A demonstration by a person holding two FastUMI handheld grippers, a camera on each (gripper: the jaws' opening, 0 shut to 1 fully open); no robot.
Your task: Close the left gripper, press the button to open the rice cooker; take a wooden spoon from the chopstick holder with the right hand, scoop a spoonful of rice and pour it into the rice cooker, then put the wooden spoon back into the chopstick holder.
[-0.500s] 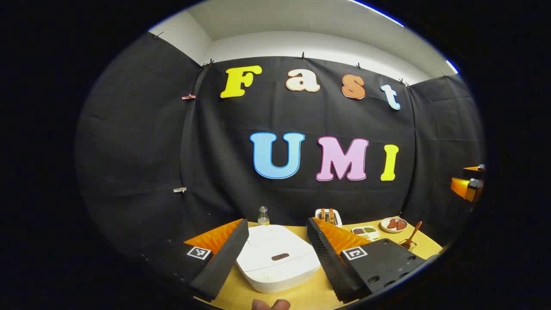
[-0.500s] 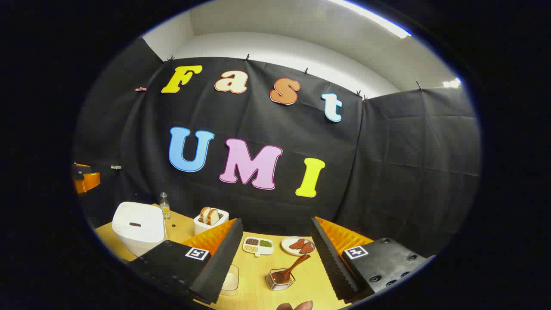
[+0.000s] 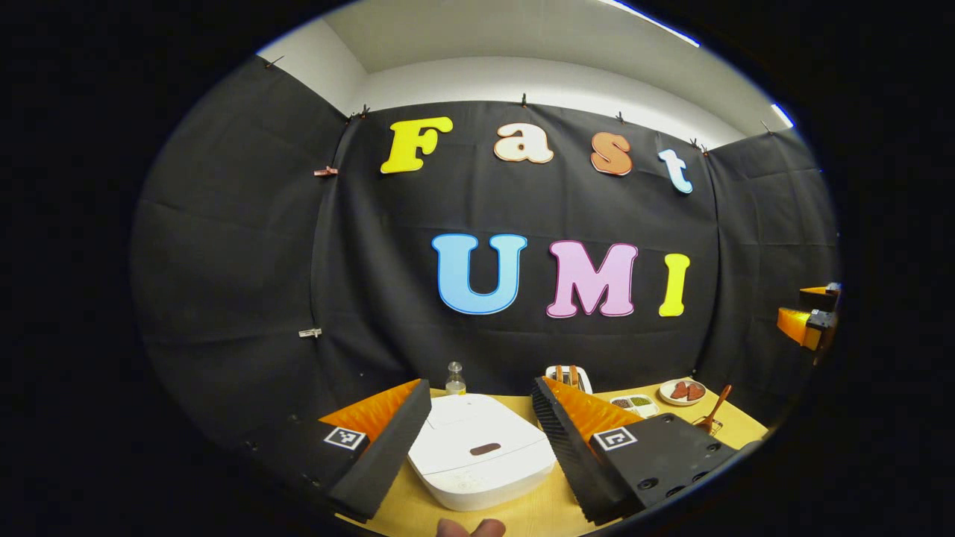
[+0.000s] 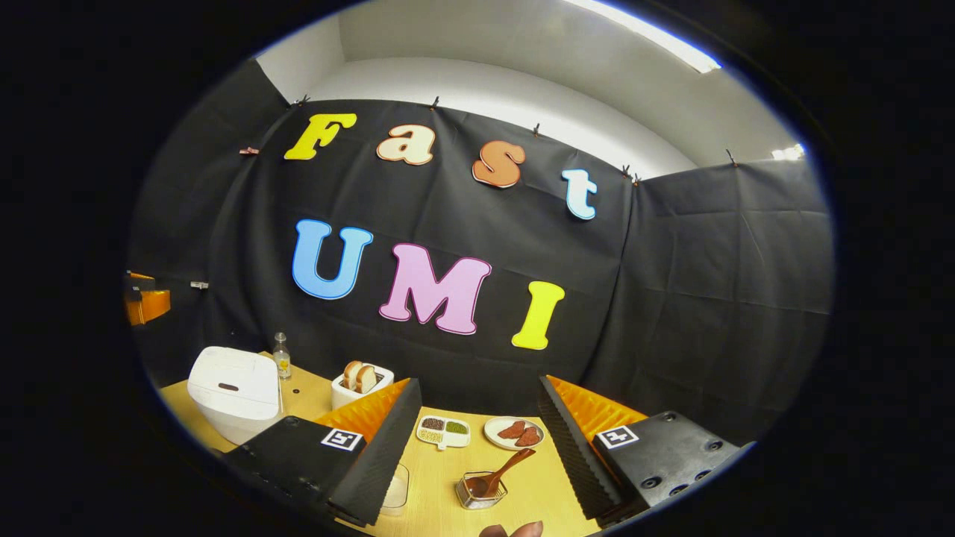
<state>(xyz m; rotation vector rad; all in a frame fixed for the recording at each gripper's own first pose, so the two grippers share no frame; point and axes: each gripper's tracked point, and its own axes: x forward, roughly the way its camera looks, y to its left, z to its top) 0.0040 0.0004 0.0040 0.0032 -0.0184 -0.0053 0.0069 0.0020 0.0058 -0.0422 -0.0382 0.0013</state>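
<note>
Left claw (image 3: 481, 432) gaping wide, nothing gripped; its two fingers frame the one white rice cooker (image 3: 481, 459) at bottom centre of the left gripper view, lid down, dark oval button (image 3: 485, 448) on the lid facing the camera. Cooker sits on the yellow bench (image 3: 522, 514). Right claw (image 4: 477, 440) also spread wide and empty, over the bench (image 4: 440, 485) in the lower middle of the right gripper view. Between its fingers, bottom centre: one wire chopstick holder (image 4: 480, 492) with one wooden spoon (image 4: 498, 473) in it, handle leaning up to the right. One clear container (image 4: 398, 488) with white contents sits just beside the claw's left finger, partly hidden by it. Behind, mid-frame: one divided dish (image 4: 443, 431) with three grain sections, one round plate (image 4: 513, 432) with two reddish-brown pieces, one white toaster (image 4: 361, 384) with two bread slices. Lower left of that view: the cooker (image 4: 233, 391) again, one small clear bottle (image 4: 281, 356) just beside it. Square black-and-white marker tags on both claws, one per finger visible; no readable writing on them. A fingertip (image 3: 470, 528) pokes in at the bottom edge of the left gripper view, another (image 4: 511, 530) at the bottom edge of the right. The other claw's orange part shows at the far right edge (image 3: 809, 321) of the left gripper view.
</note>
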